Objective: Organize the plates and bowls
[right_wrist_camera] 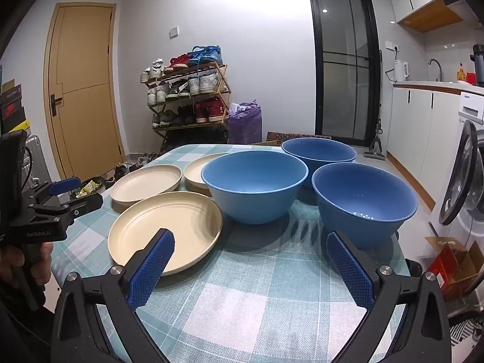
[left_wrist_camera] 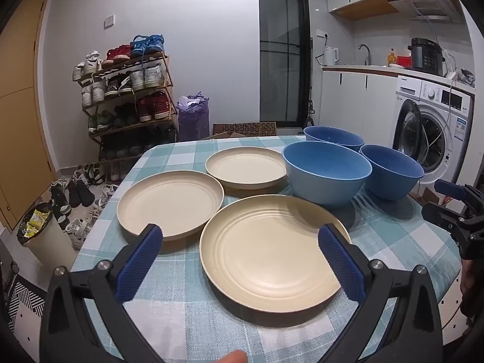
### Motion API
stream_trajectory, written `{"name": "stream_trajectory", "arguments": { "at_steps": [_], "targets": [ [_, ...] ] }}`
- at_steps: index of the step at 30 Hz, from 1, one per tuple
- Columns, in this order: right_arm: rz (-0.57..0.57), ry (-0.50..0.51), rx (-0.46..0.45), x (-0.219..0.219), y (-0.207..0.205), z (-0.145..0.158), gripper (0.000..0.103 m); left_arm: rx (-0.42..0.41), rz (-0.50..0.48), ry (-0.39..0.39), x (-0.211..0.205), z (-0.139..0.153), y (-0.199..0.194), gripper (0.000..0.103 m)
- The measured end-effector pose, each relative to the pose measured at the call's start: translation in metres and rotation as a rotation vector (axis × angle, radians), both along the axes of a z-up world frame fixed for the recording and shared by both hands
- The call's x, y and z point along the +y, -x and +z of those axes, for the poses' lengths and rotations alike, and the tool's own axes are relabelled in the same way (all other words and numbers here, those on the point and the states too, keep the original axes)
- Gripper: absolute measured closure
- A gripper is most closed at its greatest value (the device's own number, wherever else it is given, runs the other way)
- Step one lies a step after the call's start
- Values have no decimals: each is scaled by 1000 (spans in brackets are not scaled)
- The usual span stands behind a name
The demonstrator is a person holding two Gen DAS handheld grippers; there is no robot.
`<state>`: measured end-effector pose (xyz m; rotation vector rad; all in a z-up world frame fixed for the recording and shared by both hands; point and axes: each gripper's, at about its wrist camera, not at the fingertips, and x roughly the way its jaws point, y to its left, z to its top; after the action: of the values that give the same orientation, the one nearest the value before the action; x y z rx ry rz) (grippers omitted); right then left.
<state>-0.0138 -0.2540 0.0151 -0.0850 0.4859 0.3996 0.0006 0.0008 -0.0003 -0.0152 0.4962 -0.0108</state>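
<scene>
Both the left gripper (left_wrist_camera: 240, 255) and right gripper (right_wrist_camera: 250, 260) hang released above the checked worktop (right_wrist_camera: 242, 296). Nearest lies a cream plate (left_wrist_camera: 269, 257); beyond it, two more plates (left_wrist_camera: 171, 201) and three blue bowls (right_wrist_camera: 254, 186) stand to its right.

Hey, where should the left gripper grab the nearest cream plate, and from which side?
Take the nearest cream plate by its raised rim at the near edge, coming in low from the front. It lies flat on the table, so only the upturned lip offers a pinch: one of the open left gripper fingers inside, one beneath.
</scene>
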Motion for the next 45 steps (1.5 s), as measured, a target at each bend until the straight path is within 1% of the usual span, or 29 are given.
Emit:
{"name": "stream_trajectory", "arguments": {
  "at_steps": [9, 10, 21, 24, 45],
  "targets": [
    [-1, 1, -5, 1, 1, 0, 0, -5, -2, 0, -2, -2, -3, 0],
    [-1, 2, -4, 1, 1, 0, 0, -5, -2, 7, 0, -1, 2, 0],
    [1, 5, -5, 1, 3, 0, 0, -2, 0, 9, -4, 0, 7, 0],
    [2, 3, -4, 2, 2, 0, 0, -3, 5, 16, 6, 0, 1, 0],
    [2, 4, 0, 3, 0, -2, 0, 8, 9, 20, 9, -5, -3, 0]
  ]
}}
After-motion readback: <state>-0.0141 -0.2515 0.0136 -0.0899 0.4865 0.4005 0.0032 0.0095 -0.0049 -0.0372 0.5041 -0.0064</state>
